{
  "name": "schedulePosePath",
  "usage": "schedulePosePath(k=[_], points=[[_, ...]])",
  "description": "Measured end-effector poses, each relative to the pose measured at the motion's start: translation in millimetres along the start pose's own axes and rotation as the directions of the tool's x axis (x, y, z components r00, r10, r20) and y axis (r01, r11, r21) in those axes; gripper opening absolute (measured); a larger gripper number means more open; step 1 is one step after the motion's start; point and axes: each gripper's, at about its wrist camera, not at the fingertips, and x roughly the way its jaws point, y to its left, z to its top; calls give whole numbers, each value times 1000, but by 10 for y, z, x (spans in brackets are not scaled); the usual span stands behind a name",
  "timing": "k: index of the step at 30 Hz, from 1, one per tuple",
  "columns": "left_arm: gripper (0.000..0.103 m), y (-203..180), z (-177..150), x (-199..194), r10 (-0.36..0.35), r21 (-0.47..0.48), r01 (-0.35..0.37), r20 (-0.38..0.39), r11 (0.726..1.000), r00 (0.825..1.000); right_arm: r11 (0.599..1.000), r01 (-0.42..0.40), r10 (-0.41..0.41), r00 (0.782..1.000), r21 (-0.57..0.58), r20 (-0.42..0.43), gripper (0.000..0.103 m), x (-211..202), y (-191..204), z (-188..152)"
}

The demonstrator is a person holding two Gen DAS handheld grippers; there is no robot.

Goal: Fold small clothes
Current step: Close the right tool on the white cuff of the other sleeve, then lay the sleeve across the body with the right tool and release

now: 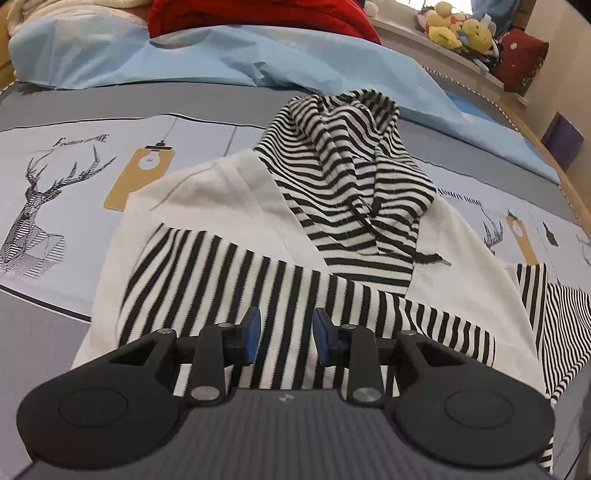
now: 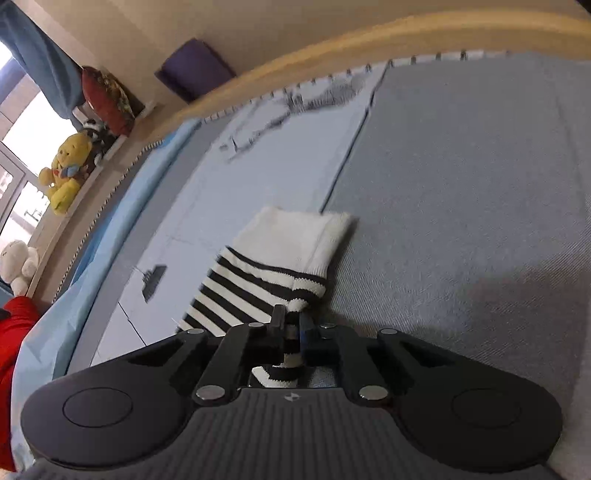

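A: Lying spread across the bed, the small black-and-white striped hooded top with plain white panels (image 1: 258,229) has its striped hood (image 1: 347,162) flopped back over the chest. That looks to me like a garment laid flat so its sides can be folded inward.

B: And the sleeve?

A: The striped sleeve with a white ribbed cuff (image 2: 273,266) stretches away from the right gripper (image 2: 291,332), flat on the grey woven bedcover (image 2: 461,184). The black jaws are almost together, pinching a fold of striped knit between the pads; I'd say that grip is there so the sleeve can be carried over the body.

B: What about the other one?

A: The left gripper (image 1: 286,332) hovers over the striped lower part of the top, its blue pads (image 1: 253,328) partly apart with striped cloth showing in the gap. I cannot tell whether they touch the fabric; nothing seems clamped. My guess is it waits to pin the body while the sleeve moves.

B: Around it?

A: A pale blue sheet printed with deer heads and lamp tags (image 1: 74,177) underlies the top, a crumpled light blue cover (image 1: 221,62) and a red blanket (image 1: 258,18) lie beyond, and yellow plush toys (image 1: 458,29) sit on the sill, well apart from the work.
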Motion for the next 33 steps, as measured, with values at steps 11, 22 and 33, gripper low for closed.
schedulePosePath(k=[11,22,33], points=[[34,686,177,-249,9,-180,-4,30,984,999,870,-249,308,949,-426,73,5,-1587,1718,-679],[34,1318,201,-412,-8,-296,15,24,955,1000,335,-757,264,647,-561,-716,16,-2070,2913,-3332],[35,1065,46,-3,-94,-305,53,-121,951,988,505,-524,27,804,-686,-594,24,-1450,2616,-3158]])
